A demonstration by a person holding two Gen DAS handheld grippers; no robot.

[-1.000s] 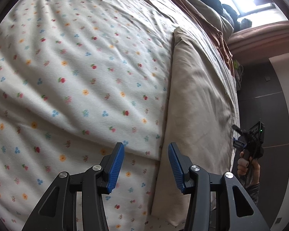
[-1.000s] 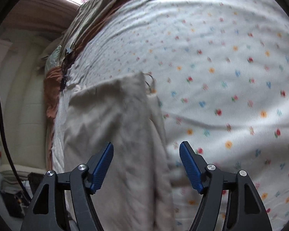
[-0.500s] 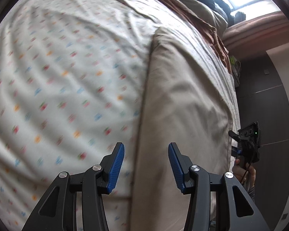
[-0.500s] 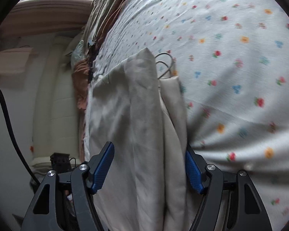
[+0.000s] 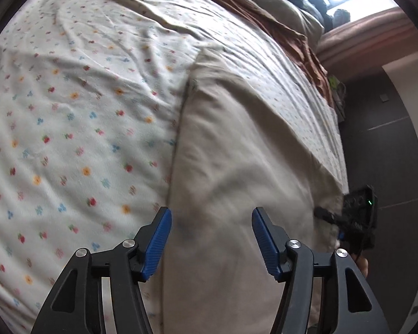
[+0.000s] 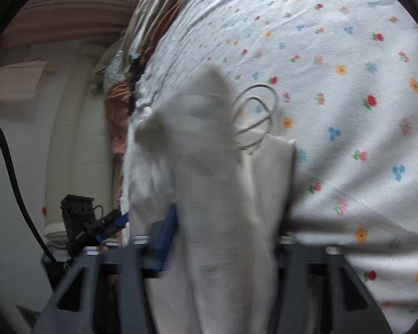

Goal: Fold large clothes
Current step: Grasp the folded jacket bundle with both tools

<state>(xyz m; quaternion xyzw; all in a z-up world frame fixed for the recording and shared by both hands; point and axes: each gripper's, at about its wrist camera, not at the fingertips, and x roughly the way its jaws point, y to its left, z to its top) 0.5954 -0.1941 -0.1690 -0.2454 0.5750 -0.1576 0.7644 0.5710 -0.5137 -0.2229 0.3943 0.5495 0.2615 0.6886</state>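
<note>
A beige garment [image 5: 237, 153] lies folded lengthwise on the flowered bedsheet [image 5: 69, 111], near the bed's right edge. My left gripper [image 5: 210, 240] is open just above its near end, the jaws straddling the cloth, which is not pinched. In the right wrist view the same beige garment [image 6: 217, 194] fills the space between my right gripper's jaws [image 6: 225, 236]; the view is blurred and the right finger is hidden by the cloth. Its drawstring loops [image 6: 256, 111] lie on the sheet at the far end.
Brown and olive bedding [image 5: 278, 8] is piled at the head of the bed below a window. The other gripper's body [image 5: 359, 217] shows beyond the bed's edge by the dark floor. A black cable [image 6: 11, 172] hangs at left in the right wrist view.
My left gripper has moved right over the beige garment and opened wider. My right gripper has pushed forward onto the garment, which now bunches between its jaws.
</note>
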